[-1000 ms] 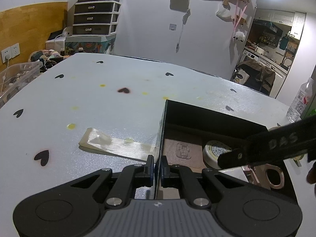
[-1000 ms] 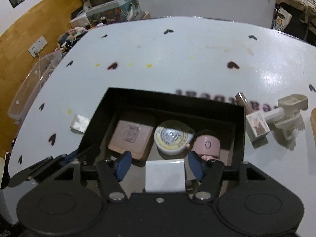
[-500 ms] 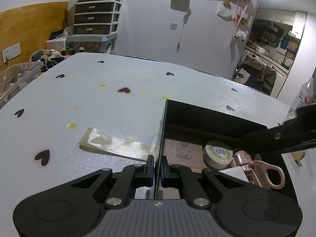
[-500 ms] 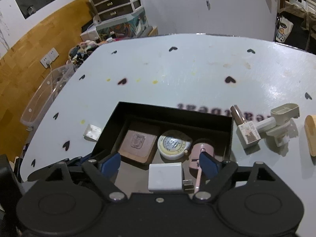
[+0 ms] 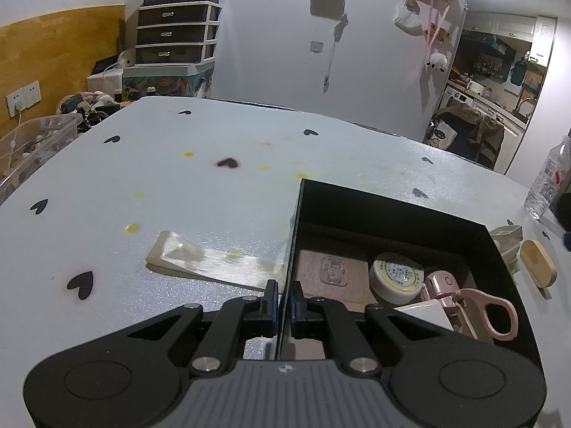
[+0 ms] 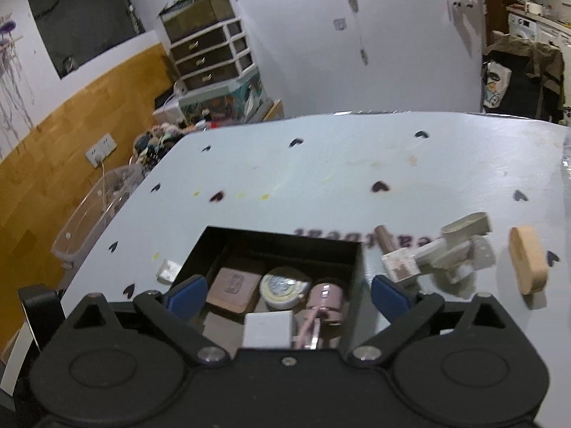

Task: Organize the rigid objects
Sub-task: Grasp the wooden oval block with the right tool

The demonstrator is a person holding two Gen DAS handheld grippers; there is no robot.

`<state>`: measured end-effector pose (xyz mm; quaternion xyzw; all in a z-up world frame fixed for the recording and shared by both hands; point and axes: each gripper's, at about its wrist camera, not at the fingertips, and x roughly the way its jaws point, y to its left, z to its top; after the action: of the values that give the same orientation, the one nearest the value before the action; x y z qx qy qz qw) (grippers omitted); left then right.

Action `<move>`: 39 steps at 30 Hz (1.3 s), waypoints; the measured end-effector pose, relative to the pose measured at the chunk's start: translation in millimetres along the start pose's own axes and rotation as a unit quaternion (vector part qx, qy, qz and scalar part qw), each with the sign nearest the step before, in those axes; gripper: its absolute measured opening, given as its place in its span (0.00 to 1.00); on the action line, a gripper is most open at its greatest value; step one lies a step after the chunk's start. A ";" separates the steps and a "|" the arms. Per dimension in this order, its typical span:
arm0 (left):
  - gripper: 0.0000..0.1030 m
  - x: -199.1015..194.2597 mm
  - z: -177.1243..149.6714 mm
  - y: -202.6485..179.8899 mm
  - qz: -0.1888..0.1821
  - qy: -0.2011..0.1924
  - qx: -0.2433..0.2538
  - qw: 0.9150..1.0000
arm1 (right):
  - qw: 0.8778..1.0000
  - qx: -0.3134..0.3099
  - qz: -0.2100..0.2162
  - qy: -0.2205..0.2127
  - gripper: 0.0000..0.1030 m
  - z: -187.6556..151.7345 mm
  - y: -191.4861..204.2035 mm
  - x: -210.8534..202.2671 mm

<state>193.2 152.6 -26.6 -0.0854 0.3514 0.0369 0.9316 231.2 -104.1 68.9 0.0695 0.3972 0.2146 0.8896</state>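
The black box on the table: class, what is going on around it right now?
A person with a gripper in each hand is sorting small things into the black box. The left gripper is shut on the box's side wall. The right gripper hangs open and empty above it. Inside lie a brown pad, a round tin, a white block and pink scissors. A wooden piece lies outside.

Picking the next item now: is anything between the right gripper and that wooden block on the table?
Nothing visible blocks it. The wooden block lies alone on the table, right of the black box and the cream plastic part. The right gripper is open, above the box.
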 end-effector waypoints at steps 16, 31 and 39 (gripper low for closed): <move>0.06 -0.3 0.0 -2.2 0.010 0.001 0.007 1.000 | 0.996 0.016 -0.059 -0.066 0.99 -38.5 -85.4 -3.2; 0.06 -0.2 -0.9 -2.0 0.011 0.004 0.010 1.000 | 0.976 -0.016 -0.194 -0.094 0.97 -46.5 -157.4 27.3; 0.06 0.8 -1.3 -1.4 0.010 0.005 0.010 1.000 | 0.974 -0.021 -0.212 -0.071 0.78 -25.2 -190.7 54.2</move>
<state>193.1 151.0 -27.9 -0.0724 0.3570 0.0418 0.9304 307.0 -253.0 -40.9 -0.0200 0.3345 0.0238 0.9419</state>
